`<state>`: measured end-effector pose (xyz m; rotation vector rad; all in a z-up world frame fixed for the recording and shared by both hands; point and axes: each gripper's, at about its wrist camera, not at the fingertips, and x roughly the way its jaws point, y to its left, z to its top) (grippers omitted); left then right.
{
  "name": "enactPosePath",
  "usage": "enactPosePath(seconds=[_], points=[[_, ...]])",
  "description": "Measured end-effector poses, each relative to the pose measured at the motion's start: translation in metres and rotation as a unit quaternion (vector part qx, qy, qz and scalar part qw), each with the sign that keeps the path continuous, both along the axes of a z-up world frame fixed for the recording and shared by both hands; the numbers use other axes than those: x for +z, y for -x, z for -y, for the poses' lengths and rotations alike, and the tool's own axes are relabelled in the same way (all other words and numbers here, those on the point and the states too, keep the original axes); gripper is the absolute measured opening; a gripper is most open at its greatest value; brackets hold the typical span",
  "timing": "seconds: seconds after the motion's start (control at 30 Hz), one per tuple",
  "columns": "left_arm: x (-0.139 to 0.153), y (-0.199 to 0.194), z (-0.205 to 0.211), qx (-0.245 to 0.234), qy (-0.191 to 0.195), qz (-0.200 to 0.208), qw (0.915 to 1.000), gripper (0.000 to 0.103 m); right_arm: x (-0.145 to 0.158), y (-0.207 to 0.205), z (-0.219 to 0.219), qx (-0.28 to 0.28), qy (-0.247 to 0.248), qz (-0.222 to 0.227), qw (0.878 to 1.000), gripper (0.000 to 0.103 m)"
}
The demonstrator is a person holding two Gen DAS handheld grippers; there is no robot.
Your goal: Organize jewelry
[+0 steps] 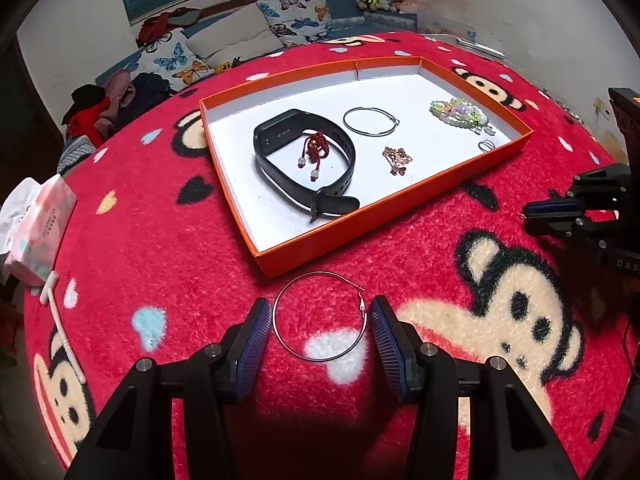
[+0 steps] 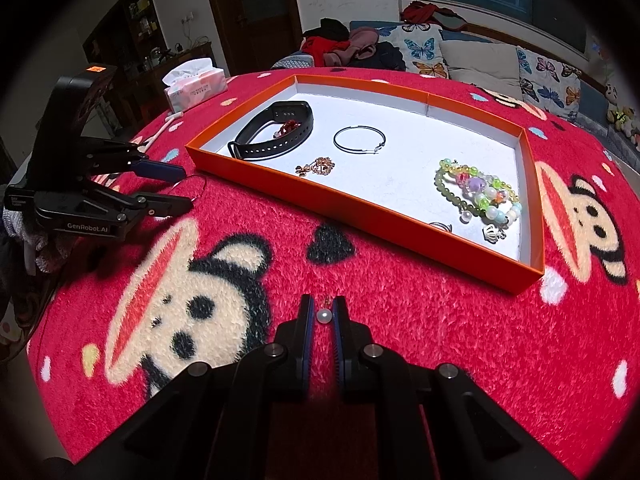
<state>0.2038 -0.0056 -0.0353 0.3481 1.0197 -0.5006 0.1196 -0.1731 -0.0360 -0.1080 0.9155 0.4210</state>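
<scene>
An orange tray with a white floor lies on the red monkey-print cloth; it also shows in the right wrist view. In it lie a black watch band, a red knotted charm, a hoop earring, a gold chain and bead bracelets. A second hoop earring lies on the cloth between my open left gripper's fingers. My right gripper is nearly shut around a small pearl earring.
A tissue pack and a white stick lie at the table's left edge. A sofa with butterfly cushions stands behind. My right gripper shows at the right of the left wrist view.
</scene>
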Motion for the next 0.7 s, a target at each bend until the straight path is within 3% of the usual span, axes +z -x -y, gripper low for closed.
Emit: enactPosePath(seconds=[0.27, 0.7], points=[[0.003, 0.005, 0.004, 0.002, -0.006, 0.003, 1.0000, 0.052, 0.000, -0.001, 0.000, -0.001, 0.000, 0.000, 1.000, 0.011], [0.046, 0.029, 0.007, 0.010, 0.049, 0.027, 0.9984, 0.052, 0.025, 0.005, 0.006, 0.005, -0.029, 0.018, 0.999, 0.011]])
